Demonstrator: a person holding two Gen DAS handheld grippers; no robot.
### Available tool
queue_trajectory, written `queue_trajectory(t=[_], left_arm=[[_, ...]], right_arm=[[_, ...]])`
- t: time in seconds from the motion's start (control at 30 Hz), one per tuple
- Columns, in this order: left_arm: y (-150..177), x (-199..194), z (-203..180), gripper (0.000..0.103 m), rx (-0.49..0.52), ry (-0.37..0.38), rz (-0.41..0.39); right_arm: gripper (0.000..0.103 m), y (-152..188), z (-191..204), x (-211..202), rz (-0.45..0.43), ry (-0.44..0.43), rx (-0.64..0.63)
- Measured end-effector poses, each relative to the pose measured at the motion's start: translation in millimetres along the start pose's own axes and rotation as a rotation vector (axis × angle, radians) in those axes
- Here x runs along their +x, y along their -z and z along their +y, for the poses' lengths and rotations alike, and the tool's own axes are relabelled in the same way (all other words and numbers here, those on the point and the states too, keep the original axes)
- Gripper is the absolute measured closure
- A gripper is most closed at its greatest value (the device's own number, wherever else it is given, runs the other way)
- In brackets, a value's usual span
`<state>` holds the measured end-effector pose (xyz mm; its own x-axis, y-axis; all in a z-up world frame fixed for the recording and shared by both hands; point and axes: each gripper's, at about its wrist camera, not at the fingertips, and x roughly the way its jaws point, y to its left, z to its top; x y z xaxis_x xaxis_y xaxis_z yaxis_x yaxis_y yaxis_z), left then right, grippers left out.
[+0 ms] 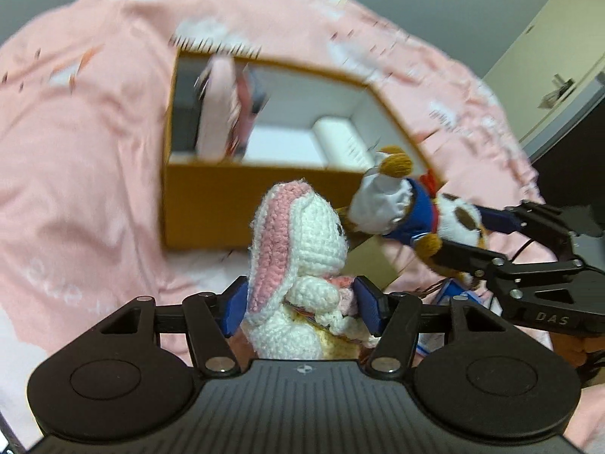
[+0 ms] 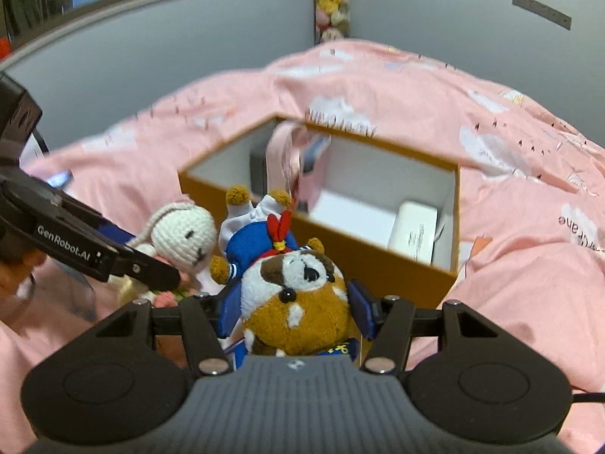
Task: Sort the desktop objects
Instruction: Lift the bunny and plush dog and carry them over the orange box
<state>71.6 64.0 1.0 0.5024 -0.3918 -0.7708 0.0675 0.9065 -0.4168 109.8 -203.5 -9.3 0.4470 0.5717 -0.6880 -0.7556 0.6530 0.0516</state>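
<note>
My left gripper (image 1: 300, 302) is shut on a white crochet bunny (image 1: 298, 249) with pink ears, held upright in front of an open orange box (image 1: 227, 204). My right gripper (image 2: 297, 312) is shut on a brown and white plush dog (image 2: 298, 295) in a blue sailor outfit, head toward the camera, body pointing at the box (image 2: 359, 249). The dog (image 1: 401, 204) and right gripper (image 1: 469, 238) show at the right of the left wrist view. The bunny (image 2: 181, 236) and left gripper (image 2: 159, 274) show at the left of the right wrist view.
The box stands on a pink sheet (image 1: 75, 151) and holds a pink pouch (image 2: 291, 159) leaning upright, a white flat case (image 2: 414, 232) and a dark item. Grey walls rise behind. A door (image 1: 556, 56) is at the far right.
</note>
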Motion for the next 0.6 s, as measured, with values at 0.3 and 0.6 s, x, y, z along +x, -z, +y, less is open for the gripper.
queue_trajectory(t=[0.3, 0.6], left_arm=[[-51, -31, -39, 0.034, 0.112, 0.040, -0.135], [-118, -8, -56, 0.034, 0.189, -0.041, -0.181]], right_arm=[[0.042, -35, -5, -35, -0.167, 0.042, 0.013], [0.042, -70, -58, -21, -0.208, 0.154, 0.157]])
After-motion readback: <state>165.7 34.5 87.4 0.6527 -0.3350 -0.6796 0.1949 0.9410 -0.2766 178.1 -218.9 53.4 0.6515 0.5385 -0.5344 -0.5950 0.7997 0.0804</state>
